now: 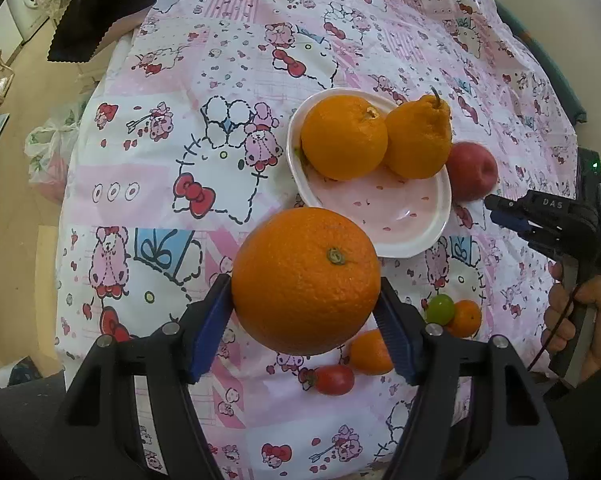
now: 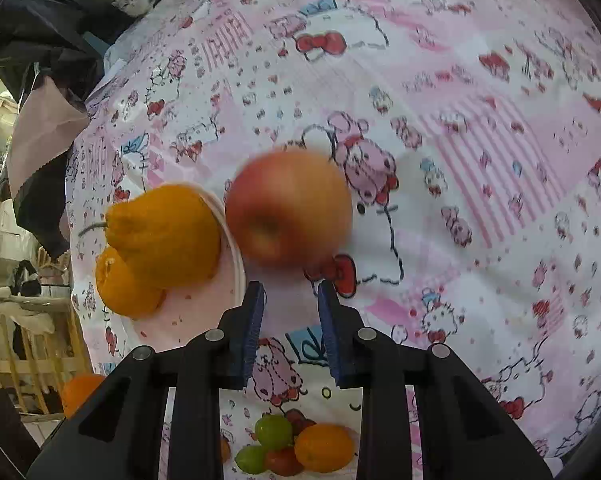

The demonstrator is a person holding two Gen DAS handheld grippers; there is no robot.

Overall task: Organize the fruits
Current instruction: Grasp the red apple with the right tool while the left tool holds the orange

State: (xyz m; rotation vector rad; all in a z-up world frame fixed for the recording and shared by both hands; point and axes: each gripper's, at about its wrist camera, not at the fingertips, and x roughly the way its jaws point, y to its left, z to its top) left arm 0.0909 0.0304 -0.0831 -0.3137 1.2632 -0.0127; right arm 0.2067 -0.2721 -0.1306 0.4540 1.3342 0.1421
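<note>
My left gripper [image 1: 305, 304] is shut on a large orange [image 1: 305, 280] and holds it above the cloth, just in front of a pink plate [image 1: 400, 216]. On the plate lie a round orange [image 1: 343, 138] and a knobbly orange with a stem [image 1: 418, 138]. A red apple [image 1: 471, 171] lies on the cloth right of the plate; it is blurred in the right wrist view [image 2: 288, 208]. My right gripper [image 2: 290, 300] is open and empty just in front of the apple; it also shows in the left wrist view [image 1: 500, 208].
Small fruits lie near the front of the table: a green one [image 1: 440, 309], two small oranges [image 1: 465, 318], a red tomato [image 1: 334, 379]. The table has a pink cartoon cloth [image 1: 180, 160]. Dark clothing [image 1: 92, 8] lies at the back left. A wooden rack [image 2: 28, 344] stands beside the table.
</note>
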